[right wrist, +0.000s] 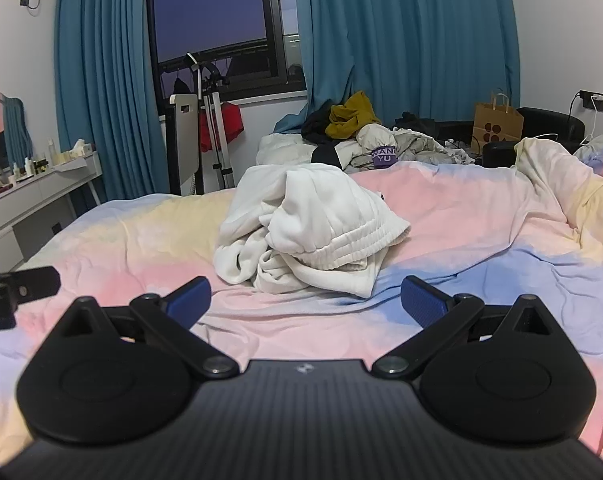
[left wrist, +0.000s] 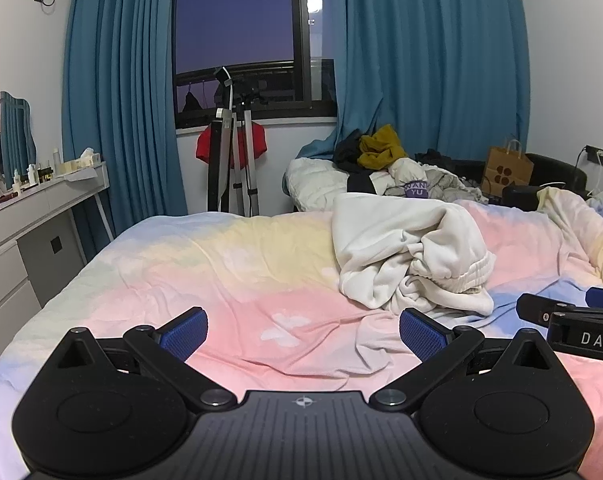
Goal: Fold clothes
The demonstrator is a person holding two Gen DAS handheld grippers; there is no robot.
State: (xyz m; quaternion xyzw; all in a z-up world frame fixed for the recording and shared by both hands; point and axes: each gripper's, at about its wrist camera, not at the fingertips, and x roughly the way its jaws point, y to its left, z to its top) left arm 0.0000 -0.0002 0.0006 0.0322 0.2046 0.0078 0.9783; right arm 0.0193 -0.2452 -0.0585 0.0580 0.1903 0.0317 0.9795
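A cream-white garment (right wrist: pixel 309 232) lies in a crumpled heap on the bed (right wrist: pixel 481 240), toward the middle of the pastel pink, yellow and blue cover and nearer the far edge than the edge I am working from. Its ribbed elastic band shows on the side facing me, and the rest is bunched and rolled over itself, so I judge nothing is folded yet; the whole job is still ahead: lifting it, spreading it flat, then folding. My left gripper (left wrist: pixel 303 330) hovers over the near part of the bed with its jaws spread wide and nothing between them, only bare cover. My right gripper (right wrist: pixel 306 300) sits just beside it, also with jaws spread wide and empty, pointing more directly at the heap, which lies just beyond its blue pads (right wrist: pixel 423 300). Neither gripper touches the garment. Beyond the far edge of the bed, a pile of other clothes (right wrist: pixel 353 124), dark and mustard coloured, rests against teal curtains (right wrist: pixel 401 40); whether those belong to the job I cannot tell.
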